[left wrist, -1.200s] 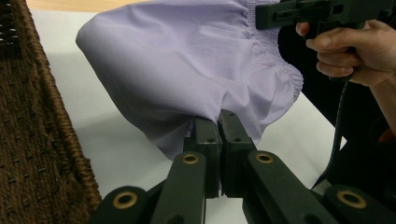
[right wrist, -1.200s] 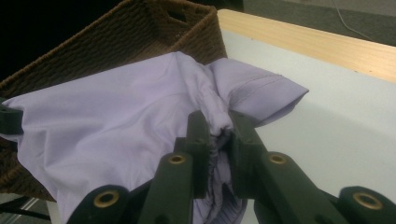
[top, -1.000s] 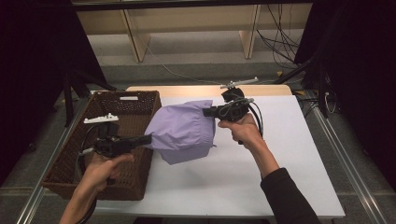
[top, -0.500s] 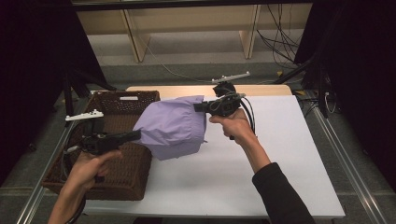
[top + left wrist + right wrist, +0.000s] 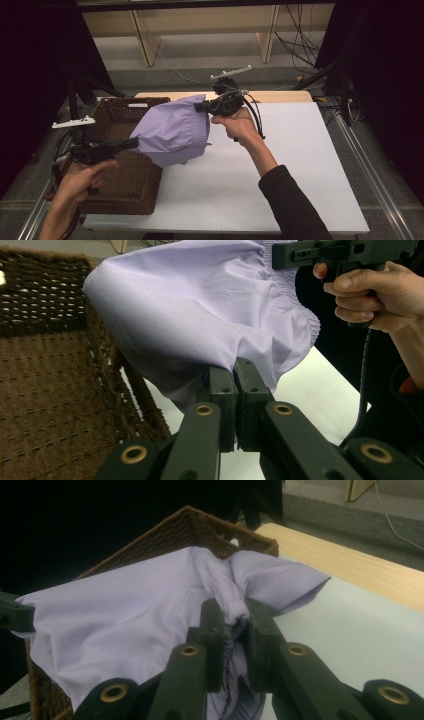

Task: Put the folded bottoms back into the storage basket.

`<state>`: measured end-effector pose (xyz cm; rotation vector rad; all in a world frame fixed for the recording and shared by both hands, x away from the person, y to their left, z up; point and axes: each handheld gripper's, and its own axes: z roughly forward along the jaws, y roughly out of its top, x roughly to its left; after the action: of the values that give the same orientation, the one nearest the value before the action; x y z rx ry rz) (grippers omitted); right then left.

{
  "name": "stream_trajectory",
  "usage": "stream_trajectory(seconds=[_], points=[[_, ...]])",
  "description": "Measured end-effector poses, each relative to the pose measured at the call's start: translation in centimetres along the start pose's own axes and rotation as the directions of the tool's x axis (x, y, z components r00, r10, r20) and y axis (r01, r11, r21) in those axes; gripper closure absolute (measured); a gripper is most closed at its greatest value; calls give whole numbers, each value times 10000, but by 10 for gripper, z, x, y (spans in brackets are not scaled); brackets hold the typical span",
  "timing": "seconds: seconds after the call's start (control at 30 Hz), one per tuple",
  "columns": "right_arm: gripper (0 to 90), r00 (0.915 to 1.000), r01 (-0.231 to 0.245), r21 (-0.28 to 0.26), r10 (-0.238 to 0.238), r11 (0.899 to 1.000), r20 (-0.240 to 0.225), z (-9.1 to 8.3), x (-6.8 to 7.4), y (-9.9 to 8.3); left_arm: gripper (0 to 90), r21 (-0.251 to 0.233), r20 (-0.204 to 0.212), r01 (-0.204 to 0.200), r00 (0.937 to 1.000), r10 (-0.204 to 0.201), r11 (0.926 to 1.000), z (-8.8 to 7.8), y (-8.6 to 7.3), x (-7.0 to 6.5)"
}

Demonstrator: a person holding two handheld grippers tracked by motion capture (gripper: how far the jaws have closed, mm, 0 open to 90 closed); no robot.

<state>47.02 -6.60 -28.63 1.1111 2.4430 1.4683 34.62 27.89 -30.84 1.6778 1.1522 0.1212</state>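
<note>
A lilac garment [image 5: 172,132] with a gathered elastic edge hangs in the air between my two grippers, over the right rim of a brown wicker basket [image 5: 117,175]. My left gripper [image 5: 134,143] is shut on the cloth's lower left edge; in the left gripper view its jaws pinch the lilac garment [image 5: 200,320] where they meet [image 5: 234,371]. My right gripper [image 5: 199,106] is shut on the upper right edge; the right gripper view shows bunched lilac garment [image 5: 150,610] squeezed between its jaws [image 5: 234,614]. The cloth's bottom droops toward the white table [image 5: 280,170].
The wicker basket [image 5: 55,390] sits at the table's left side, its inside partly hidden by the cloth. A wooden strip [image 5: 280,95] runs along the table's far edge. Cables [image 5: 295,45] and shelf legs lie on the floor beyond. Metal rails [image 5: 385,200] border the table.
Both grippers have carried the garment leftward and a little upward, from over the table toward the basket. The left hand has drawn back to the left, stretching the cloth wider.
</note>
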Motion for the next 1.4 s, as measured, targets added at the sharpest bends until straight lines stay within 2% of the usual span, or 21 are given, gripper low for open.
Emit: stream_trajectory(seconds=[0.07, 0.4, 0.8, 1.4], points=[[810, 10000, 52, 44, -52, 10000, -6, 4, 5, 7, 879, -115, -51, 18, 10000, -18, 9999, -7, 1, 3], [809, 9996, 240, 149, -238, 9996, -137, 18, 18, 20, 879, -413, -218, 22, 9998, -31, 9991, -24, 4, 9], [809, 9990, 374, 156, -371, 9992, -231, 29, 29, 31, 879, -424, -300, 130, 9994, -143, 9990, -36, 3, 21], [808, 9982, 421, 144, -414, 9990, -438, 54, 46, 47, 879, -756, -653, 300, 9973, -349, 9967, -64, 3, 39]])
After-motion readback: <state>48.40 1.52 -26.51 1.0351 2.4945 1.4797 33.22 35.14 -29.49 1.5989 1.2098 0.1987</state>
